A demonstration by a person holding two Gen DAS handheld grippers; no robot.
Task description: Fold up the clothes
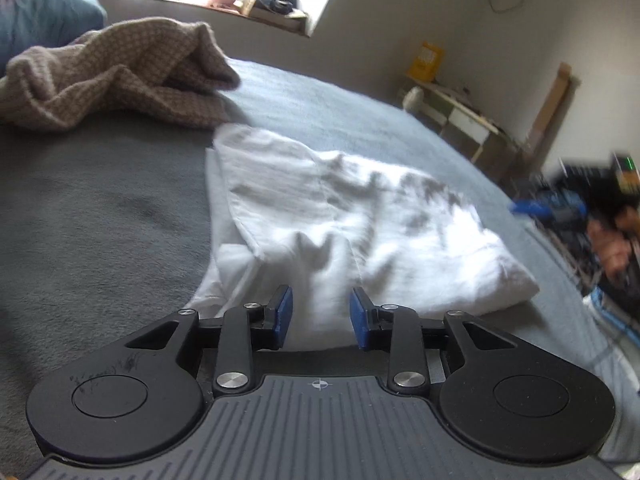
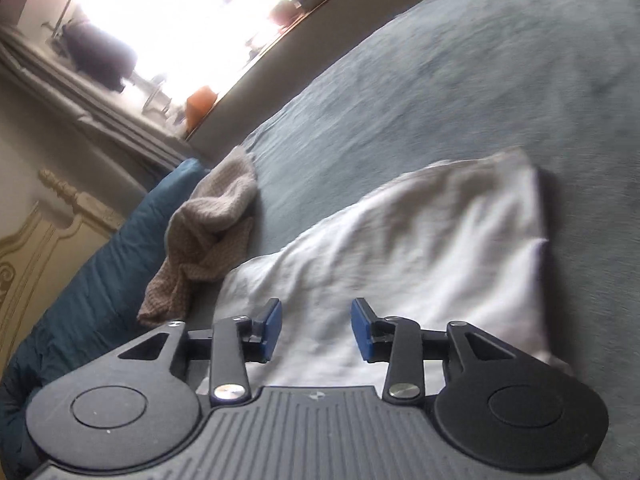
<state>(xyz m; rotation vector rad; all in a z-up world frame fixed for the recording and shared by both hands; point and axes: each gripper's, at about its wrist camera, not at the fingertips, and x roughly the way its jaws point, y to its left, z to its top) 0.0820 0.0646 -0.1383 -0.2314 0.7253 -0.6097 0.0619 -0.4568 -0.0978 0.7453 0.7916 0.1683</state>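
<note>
A white garment (image 1: 360,224) lies partly folded on the grey bed cover (image 1: 100,216). My left gripper (image 1: 321,318) hovers open at its near edge, blue pads apart with nothing between them. In the right wrist view the same white garment (image 2: 420,252) spreads ahead, and my right gripper (image 2: 316,330) is open over its near part, holding nothing. A crumpled beige knitted garment (image 1: 120,76) sits further back on the bed; it also shows as the beige garment (image 2: 208,240) left of the white one.
A blue pillow or duvet (image 2: 100,280) lies along the bed's head by a cream headboard (image 2: 36,248). A window sill (image 1: 208,4) carries clutter. At the right, a low shelf (image 1: 460,116) and the blurred right gripper and hand (image 1: 592,220) stand beyond the bed edge.
</note>
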